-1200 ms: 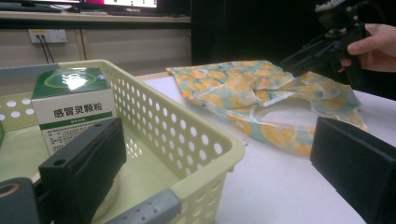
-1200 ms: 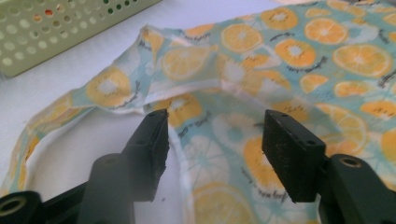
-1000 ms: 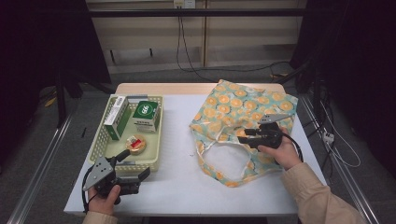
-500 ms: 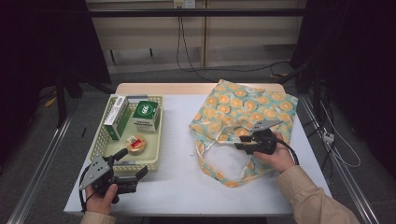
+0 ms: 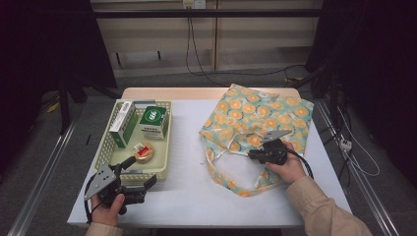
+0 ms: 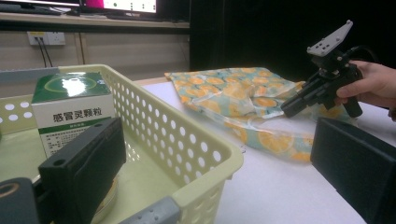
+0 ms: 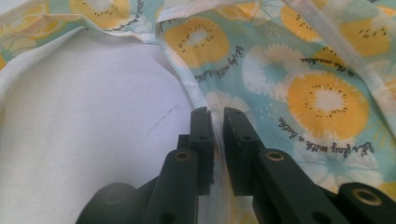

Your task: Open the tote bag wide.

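- Fabric bag (image 5: 258,123) with an orange-slice print lies flat on the counter (image 5: 192,191)'s right half.
- Right tongs (image 7: 217,119) have just been closing; they pinch the bag's white rim.
- Left tongs (image 6: 210,172) gape, straddling the basket (image 6: 187,144) corner, well apart from the bag.

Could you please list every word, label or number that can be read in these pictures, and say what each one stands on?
"感冒灵颗粒": on the white front of the green box in the basket.
"to play with a buddie", roughly; cursive script, hard to make out: on the orange-print cloth bag.
Logo on the green box top: too small to read.
Long green-and-white box: print too small to read.
Round tin: label blurred.
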Demonstrator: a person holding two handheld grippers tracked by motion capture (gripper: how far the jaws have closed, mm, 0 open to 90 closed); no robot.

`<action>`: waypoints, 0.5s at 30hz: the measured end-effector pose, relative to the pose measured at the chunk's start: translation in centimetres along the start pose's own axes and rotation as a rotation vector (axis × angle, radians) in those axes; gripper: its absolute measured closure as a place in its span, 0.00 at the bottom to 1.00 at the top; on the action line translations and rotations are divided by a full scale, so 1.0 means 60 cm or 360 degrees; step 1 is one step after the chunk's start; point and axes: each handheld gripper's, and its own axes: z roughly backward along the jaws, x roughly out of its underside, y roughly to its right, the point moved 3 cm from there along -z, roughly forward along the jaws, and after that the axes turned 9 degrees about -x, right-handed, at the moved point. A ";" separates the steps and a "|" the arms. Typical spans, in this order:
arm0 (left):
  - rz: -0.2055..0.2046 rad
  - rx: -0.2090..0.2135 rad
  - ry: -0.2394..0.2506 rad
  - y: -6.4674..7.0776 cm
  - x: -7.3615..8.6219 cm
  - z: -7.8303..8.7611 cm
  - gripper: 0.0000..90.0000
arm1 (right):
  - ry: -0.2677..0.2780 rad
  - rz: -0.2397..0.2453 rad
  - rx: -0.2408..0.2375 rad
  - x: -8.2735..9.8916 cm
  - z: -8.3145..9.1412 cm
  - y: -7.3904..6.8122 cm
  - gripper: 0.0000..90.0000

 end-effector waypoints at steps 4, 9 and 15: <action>-0.0002 0.0000 -0.0003 0.001 0.001 0.000 0.04 | 0.0010 -0.0016 -0.0062 -0.001 0.000 -0.005 1.00; -0.0005 -0.0006 -0.0005 0.000 0.000 0.000 0.04 | 0.0055 -0.0047 -0.0136 -0.010 0.001 -0.018 1.00; -0.0008 -0.0002 -0.0002 0.002 0.000 -0.001 0.04 | 0.0145 -0.0125 -0.0151 -0.021 0.017 -0.010 0.99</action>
